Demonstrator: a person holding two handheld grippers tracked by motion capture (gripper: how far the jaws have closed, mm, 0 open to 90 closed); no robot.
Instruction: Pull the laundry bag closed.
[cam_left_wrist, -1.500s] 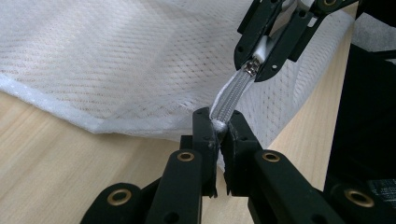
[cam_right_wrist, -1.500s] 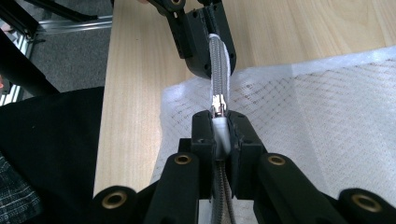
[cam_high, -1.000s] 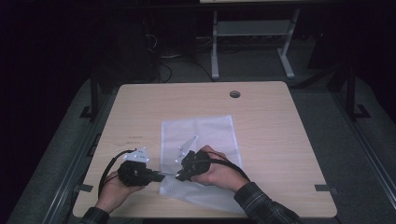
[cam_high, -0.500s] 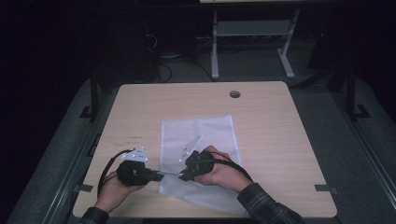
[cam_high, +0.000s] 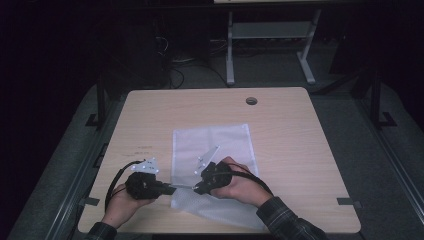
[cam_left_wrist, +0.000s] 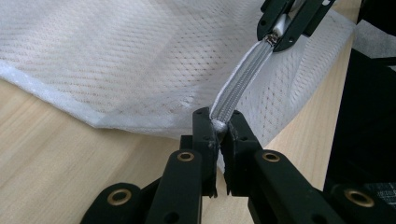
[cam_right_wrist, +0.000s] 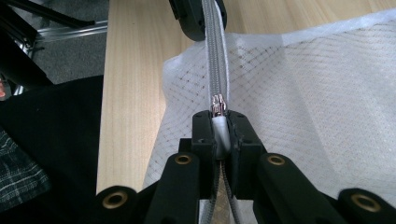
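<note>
A white mesh zip bag (cam_high: 212, 145) lies flat on the wooden table (cam_high: 300, 150), near the front. My left gripper (cam_high: 172, 189) is shut on the end of the bag's zipper (cam_left_wrist: 238, 79), its jaws pinching the tape (cam_left_wrist: 218, 126). My right gripper (cam_high: 196, 190) faces it from the right and is shut on the white pull tab of the zipper slider (cam_right_wrist: 217, 103). The closed zipper (cam_right_wrist: 214, 56) runs taut and lifted between the two grippers. Behind the slider, toward the right gripper's camera, the teeth part. The left gripper (cam_right_wrist: 198, 18) sits at the top of the right gripper view.
A round cable hole (cam_high: 251, 101) sits at the table's far edge. The front edge is close under both hands. A metal stand (cam_high: 270, 45) and cables are on the dark floor beyond. Bare wood lies to the left, right and back of the bag.
The right gripper has edged slightly to the right, away from the left one. The left hand has held still.
</note>
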